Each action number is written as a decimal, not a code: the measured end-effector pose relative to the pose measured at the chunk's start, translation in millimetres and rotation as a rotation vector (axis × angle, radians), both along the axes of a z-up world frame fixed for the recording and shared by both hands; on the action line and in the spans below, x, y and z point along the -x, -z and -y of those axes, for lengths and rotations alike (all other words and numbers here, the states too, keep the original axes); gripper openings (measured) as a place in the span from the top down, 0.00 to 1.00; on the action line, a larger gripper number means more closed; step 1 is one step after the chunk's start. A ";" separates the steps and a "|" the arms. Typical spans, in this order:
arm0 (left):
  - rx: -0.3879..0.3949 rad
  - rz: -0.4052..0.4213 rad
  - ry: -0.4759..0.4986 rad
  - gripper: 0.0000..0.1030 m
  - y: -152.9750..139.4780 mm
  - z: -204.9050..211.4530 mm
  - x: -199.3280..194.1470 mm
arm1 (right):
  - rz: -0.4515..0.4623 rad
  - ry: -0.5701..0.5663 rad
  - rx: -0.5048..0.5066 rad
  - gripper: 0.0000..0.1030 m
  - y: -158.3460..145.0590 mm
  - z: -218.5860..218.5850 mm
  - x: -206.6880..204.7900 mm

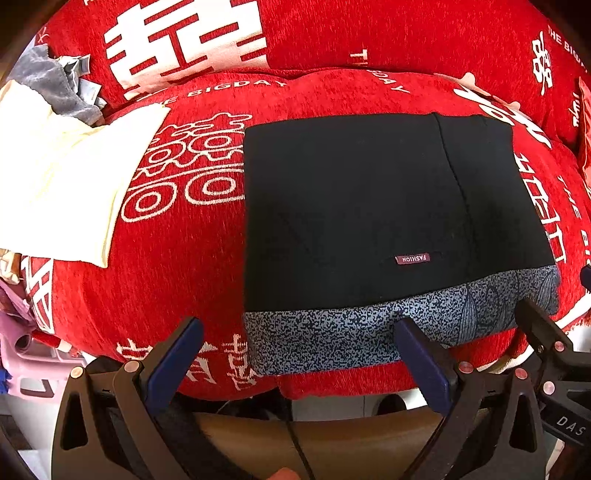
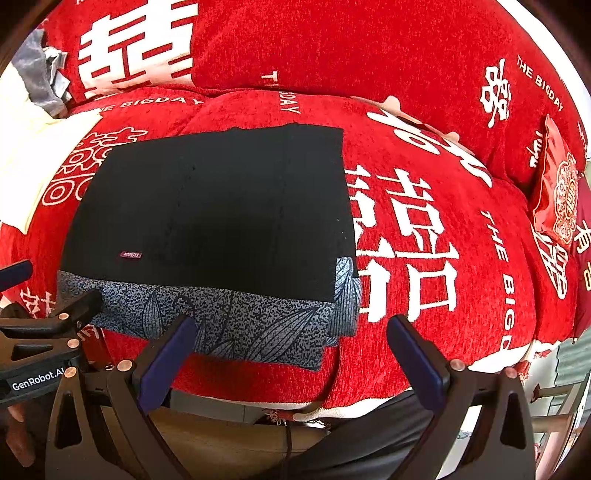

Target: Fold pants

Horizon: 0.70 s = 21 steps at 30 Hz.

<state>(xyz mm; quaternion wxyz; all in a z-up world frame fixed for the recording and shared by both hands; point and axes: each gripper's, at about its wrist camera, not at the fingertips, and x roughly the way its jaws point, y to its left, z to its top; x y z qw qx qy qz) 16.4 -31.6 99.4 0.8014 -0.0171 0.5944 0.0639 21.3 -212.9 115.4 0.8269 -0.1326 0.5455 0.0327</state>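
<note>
Black pants (image 1: 362,206) lie folded into a flat rectangle on a red sofa cushion (image 1: 192,266), with a speckled blue-grey band (image 1: 369,332) along the near edge and a small "FASHION" label (image 1: 412,258). They also show in the right wrist view (image 2: 214,206). My left gripper (image 1: 299,336) is open and empty, just in front of the band's left part. My right gripper (image 2: 291,336) is open and empty, in front of the band's right corner (image 2: 325,332). Each gripper's finger shows at the edge of the other's view.
A cream cloth (image 1: 62,173) and a grey garment (image 1: 55,81) lie on the sofa at the left. The red sofa backrest (image 1: 332,33) rises behind. A red packet (image 2: 554,192) lies at the right. A pink plastic object (image 1: 33,365) sits low on the left.
</note>
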 end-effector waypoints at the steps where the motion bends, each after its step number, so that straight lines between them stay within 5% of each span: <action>1: 0.001 -0.003 0.000 0.00 0.4 0.3 0.1 | 0.000 0.000 0.000 0.00 -0.1 0.2 -0.1; 21: -0.004 -0.016 -0.002 0.00 2.5 -2.2 1.0 | 0.003 -0.011 0.002 0.00 -1.5 -4.4 1.6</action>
